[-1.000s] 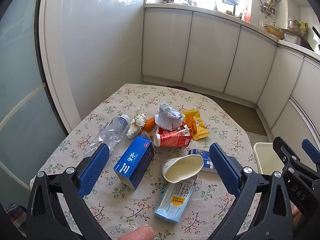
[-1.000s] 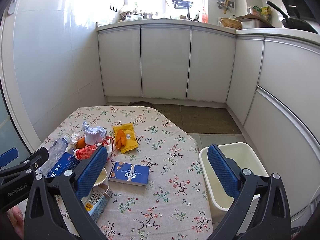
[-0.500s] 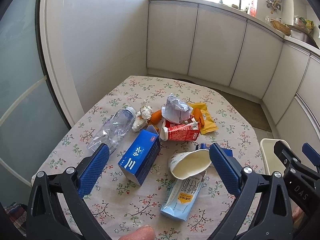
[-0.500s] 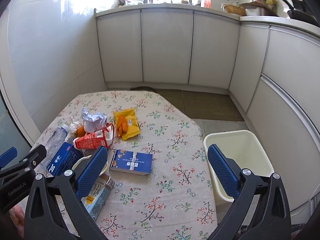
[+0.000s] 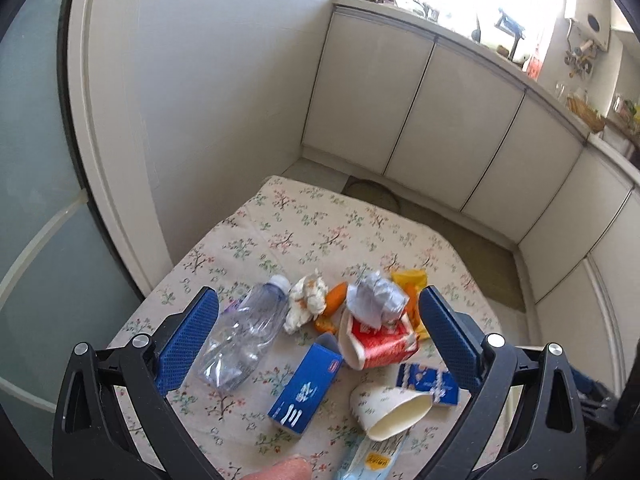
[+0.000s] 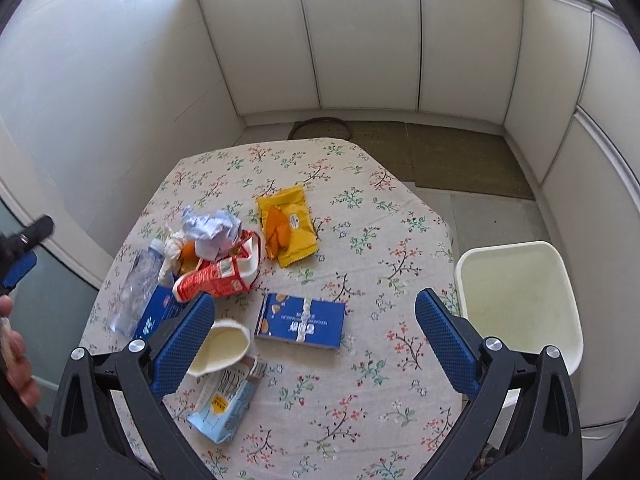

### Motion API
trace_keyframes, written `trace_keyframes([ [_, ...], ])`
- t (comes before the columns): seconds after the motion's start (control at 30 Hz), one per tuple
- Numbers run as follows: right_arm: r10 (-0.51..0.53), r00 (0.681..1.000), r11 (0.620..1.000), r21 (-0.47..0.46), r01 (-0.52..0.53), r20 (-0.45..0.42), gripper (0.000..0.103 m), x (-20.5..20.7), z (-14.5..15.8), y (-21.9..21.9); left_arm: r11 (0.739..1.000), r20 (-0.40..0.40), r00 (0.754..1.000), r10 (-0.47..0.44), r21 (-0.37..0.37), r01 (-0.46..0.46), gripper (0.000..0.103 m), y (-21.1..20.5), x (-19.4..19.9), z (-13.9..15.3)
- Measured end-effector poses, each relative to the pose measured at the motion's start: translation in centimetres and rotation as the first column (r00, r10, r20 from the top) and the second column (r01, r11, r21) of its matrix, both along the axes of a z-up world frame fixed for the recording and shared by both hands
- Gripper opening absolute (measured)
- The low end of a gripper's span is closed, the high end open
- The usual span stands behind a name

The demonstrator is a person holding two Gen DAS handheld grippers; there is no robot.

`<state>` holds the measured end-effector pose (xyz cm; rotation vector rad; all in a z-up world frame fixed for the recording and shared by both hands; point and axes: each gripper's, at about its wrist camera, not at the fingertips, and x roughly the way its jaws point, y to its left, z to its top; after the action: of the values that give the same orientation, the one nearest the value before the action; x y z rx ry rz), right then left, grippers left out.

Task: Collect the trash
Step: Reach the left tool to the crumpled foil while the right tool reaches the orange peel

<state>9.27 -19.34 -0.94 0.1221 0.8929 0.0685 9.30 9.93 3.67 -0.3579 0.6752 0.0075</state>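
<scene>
While poised above the littered table (image 6: 360,380), both claws — left claw (image 5: 318,336), right claw (image 6: 314,336) — wide apart, empty.

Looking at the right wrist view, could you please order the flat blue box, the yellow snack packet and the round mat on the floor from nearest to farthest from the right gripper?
From the right gripper:
1. Flat blue box, on the tablecloth just ahead, between the open fingers.
2. Yellow snack packet, further up the table, slightly left of centre.
3. Round mat, on the floor beyond the table's far edge, by the cabinets.

Bare tablecloth (image 6: 360,380) between blue biscuit box (image 6: 301,321) and white bin (image 6: 520,300); litter crowding the left.
</scene>
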Motion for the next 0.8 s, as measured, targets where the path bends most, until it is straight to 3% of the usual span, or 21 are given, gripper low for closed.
trace_keyframes([
  [0.1,-0.019,1.0,0.999,0.029,0.019,-0.012,0.097,1.4,-0.9,-0.8,0.996,-0.049,0.996,-0.072,-0.056,0.069,0.096,-0.2,3.1,0.4],
  [0.23,-0.028,0.996,0.997,0.075,0.034,-0.082,0.097,2.6,-3.1,-1.7,0.987,-0.2,0.967,-0.16,-0.052,0.153,0.096,-3.5,6.9,-2.6],
  [0.4,-0.035,0.994,0.997,0.072,0.043,-0.1,0.097,4.0,-4.3,-2.5,0.989,-0.3,0.942,-0.15,-0.056,0.14,0.096,-6.2,10.4,-6.1],
  [0.53,-0.029,0.991,0.986,0.159,0.05,-0.134,0.097,5.1,-4.9,-3.8,0.996,-0.347,0.933,-0.093,-0.021,0.091,0.095,-7.2,12.5,-8.1],
  [0.67,-0.042,0.981,0.97,0.229,0.086,-0.188,0.097,5.7,-6.1,-4.9,0.997,-0.401,0.913,-0.077,-0.059,0.058,0.087,-7.3,14.2,-10.5],
  [0.8,-0.051,0.974,0.965,0.24,0.105,-0.222,0.097,5.9,-7.0,-5.4,0.995,-0.431,0.9,-0.07,-0.092,0.033,0.076,-7.4,15.3,-12.2],
])
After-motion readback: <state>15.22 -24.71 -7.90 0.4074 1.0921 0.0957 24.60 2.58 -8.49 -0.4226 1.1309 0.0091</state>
